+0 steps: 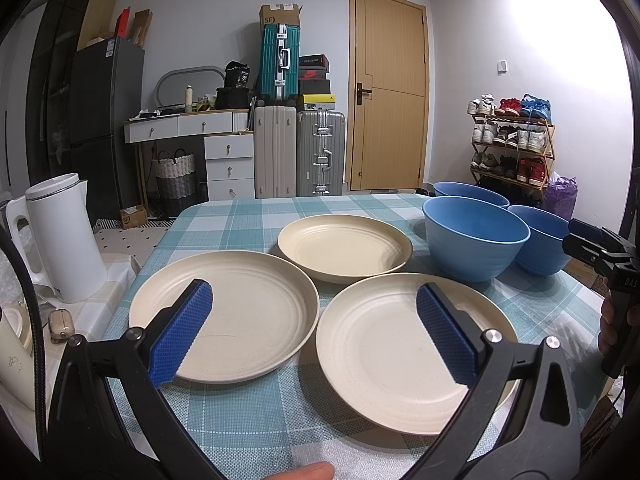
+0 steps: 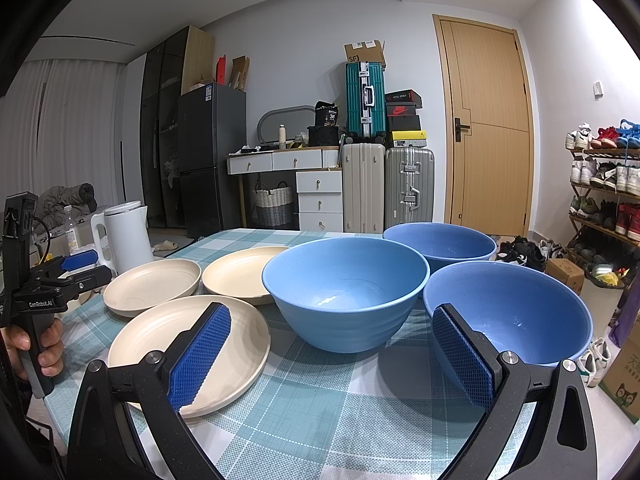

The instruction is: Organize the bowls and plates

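Note:
Three cream plates lie on the checked tablecloth (image 1: 248, 412): one at the left (image 1: 248, 312), one further back (image 1: 344, 246), one at the right (image 1: 384, 344). Three blue bowls stand to their right: a near one (image 2: 344, 288), a far one (image 2: 440, 244) and one at the right edge (image 2: 516, 312). My left gripper (image 1: 314, 332) hovers open above the gap between the two near plates, holding nothing. My right gripper (image 2: 332, 354) is open and empty, low over the cloth in front of the near bowl, its right finger beside the right bowl.
A white kettle (image 1: 60, 240) stands on a side surface left of the table. Beyond the table's far edge are suitcases (image 1: 300, 152), a white drawer unit (image 1: 228, 164), a wooden door (image 1: 388, 92) and a shoe rack (image 1: 512, 140). A hand (image 2: 44, 344) grips the left tool's handle.

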Available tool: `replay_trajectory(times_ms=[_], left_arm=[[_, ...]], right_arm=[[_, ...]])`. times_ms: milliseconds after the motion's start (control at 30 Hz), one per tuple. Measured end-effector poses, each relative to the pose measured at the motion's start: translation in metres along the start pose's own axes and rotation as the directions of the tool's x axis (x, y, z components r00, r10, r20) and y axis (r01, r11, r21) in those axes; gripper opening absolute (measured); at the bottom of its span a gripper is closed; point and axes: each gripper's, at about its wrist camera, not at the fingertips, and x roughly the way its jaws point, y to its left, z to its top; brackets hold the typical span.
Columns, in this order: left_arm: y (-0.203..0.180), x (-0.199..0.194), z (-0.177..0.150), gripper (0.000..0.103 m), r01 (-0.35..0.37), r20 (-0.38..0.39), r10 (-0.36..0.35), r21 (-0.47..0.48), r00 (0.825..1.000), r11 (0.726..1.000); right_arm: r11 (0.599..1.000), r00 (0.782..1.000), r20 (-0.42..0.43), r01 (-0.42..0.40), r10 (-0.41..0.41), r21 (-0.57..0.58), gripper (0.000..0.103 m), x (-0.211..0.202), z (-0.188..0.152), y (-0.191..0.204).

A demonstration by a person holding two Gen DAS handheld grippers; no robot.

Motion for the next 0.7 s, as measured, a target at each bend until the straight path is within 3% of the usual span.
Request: replay_trajectory(times_ms=[700], left_arm=[[-0.0001,0.0000,0.0000,0.102,0.000,0.000,0.000,0.000,1.000,1.000]], right_arm=[[1.000,1.000,-0.002,0.000,0.000,0.005,0.103,-0.0001,0.0001,0.0007]])
